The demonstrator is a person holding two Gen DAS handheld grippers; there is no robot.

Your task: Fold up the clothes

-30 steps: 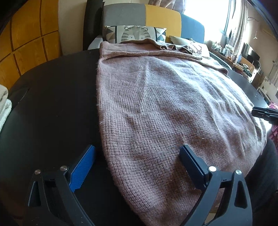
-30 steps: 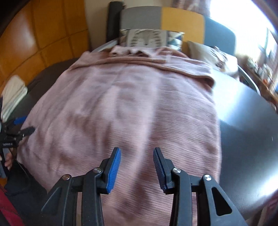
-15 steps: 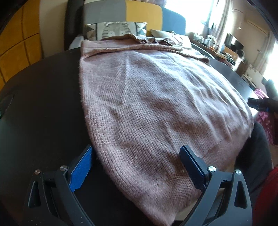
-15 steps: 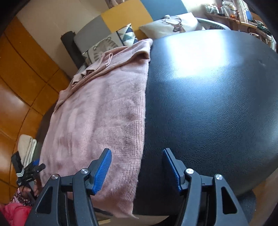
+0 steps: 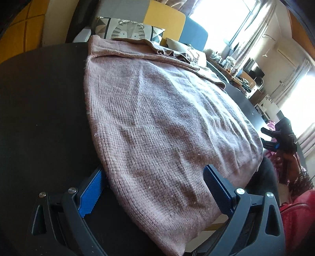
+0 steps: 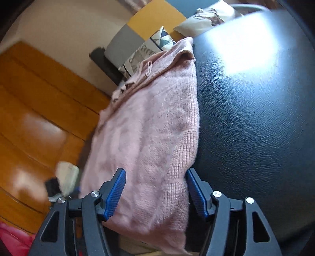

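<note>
Premises: a private home, living area. Evidence: sofa (image 5: 165,17) with a cat-print cushion (image 5: 128,32). Curtained windows (image 5: 254,25) and a cluttered sideboard (image 5: 242,78) present.

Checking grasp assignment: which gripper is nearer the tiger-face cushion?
Cannot tell; neither is clearly nearer. The left gripper and right gripper both straddle the pink sweater's near hem corners, while the tiger-face cushion sits beyond its far end.

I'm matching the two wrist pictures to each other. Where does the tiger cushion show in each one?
Left wrist: the tiger cushion sits at top centre-left, just behind the far edge of the pink sweater.
Right wrist: the tiger cushion is upper centre, tilted, partly hidden by the sweater's far edge.
Shared landmark: the yellow backrest panel right behind the cushion.
</note>
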